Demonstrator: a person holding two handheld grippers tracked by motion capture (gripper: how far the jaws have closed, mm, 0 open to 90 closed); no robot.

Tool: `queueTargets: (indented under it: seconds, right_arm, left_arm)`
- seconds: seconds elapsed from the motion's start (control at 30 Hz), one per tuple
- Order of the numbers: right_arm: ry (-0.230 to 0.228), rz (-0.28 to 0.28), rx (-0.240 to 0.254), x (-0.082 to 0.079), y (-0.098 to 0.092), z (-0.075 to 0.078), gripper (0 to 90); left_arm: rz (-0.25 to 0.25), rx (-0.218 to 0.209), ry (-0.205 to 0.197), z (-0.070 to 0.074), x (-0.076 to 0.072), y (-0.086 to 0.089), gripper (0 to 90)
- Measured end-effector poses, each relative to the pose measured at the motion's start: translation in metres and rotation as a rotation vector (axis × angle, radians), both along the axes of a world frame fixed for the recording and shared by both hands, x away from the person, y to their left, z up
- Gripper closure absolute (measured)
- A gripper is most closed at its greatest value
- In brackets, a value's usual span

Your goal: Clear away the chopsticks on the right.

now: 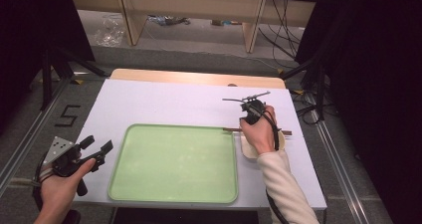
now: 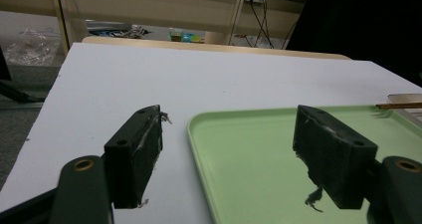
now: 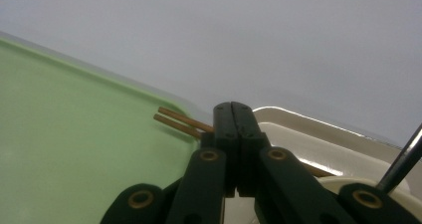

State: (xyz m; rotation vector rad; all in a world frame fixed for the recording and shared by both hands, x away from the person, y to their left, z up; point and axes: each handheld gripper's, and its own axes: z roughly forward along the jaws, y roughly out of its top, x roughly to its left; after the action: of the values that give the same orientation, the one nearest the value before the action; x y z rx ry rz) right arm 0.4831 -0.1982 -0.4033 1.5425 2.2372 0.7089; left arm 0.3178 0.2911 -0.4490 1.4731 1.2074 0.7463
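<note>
right gripper point(image 3: 233, 115) jaws closed over chopsticks point(image 3: 179, 122) at tray point(image 3: 74, 149) edge

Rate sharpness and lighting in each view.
High view: evenly lit white table, dark surround, soft detail. Left gripper view: sharp, pale green plastic tray glossy with reflections. Right gripper view: thin brown wooden chopsticks fairly crisp, table beyond a featureless grey.

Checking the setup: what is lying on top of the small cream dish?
A pair of chopsticks lies across the cream dish, tips reaching the green tray. The right hand covers the dish's middle.
</note>
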Motion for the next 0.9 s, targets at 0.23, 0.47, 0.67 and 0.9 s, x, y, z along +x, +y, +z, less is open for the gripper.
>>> queueTargets:
  seconds: [0.23,0.47,0.67,0.9]
  right_arm:
    - [0.128,-0.074,0.004,0.013,0.004,-0.002,90.0]
    - [0.195,-0.116,-0.012,0.025,0.000,-0.006,90.0]
    - [0.245,-0.121,-0.021,0.030,-0.001,-0.007,90.0]
    - [0.285,-0.137,-0.033,0.032,0.003,-0.014,90.0]
  left_arm:
    - [0.008,0.007,0.006,0.000,0.000,-0.001,27.4]
    - [0.002,0.003,0.007,-0.001,0.002,-0.002,27.6]
    - [-0.002,-0.003,0.014,-0.001,0.003,-0.004,28.0]
    - [-0.005,0.009,0.010,-0.002,0.004,-0.003,28.1]
